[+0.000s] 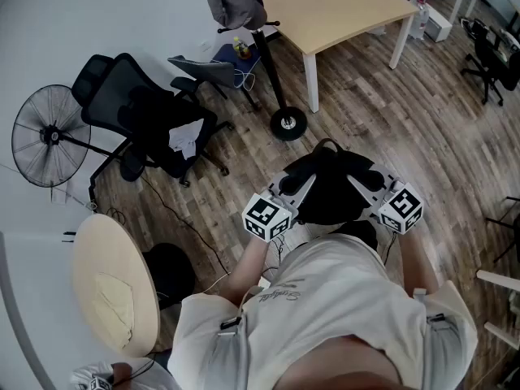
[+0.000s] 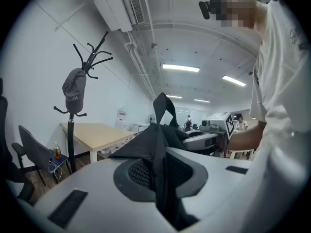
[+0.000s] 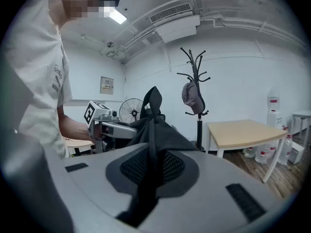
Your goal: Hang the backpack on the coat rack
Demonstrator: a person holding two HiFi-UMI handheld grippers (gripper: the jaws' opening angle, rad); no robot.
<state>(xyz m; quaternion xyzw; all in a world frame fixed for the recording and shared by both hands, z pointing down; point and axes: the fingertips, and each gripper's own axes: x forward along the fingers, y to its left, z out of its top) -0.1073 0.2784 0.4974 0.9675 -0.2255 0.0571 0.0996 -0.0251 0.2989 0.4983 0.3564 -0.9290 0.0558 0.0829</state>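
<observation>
I'm holding the black fabric backpack (image 1: pixel 329 193) at chest level, with the left gripper (image 1: pixel 299 192) and the right gripper (image 1: pixel 359 184) each clamping its jaws shut on the cloth. The black pole coat rack (image 1: pixel 269 63) is standing ahead and slightly left, nearer my left gripper, and a grey cap (image 1: pixel 236 2) is occupying one hook. Open floor is lying between us and the rack, with a light wooden bench (image 1: pixel 341 6) crowding the rack's right and a black office chair (image 1: pixel 138 112) its left.

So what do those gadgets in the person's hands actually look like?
Each is pale grey plastic, with two long jaws lined by dark textured pads. The left gripper and right gripper each carry a white cube printed with black square markers. The person wears a light short-sleeved T-shirt.
</observation>
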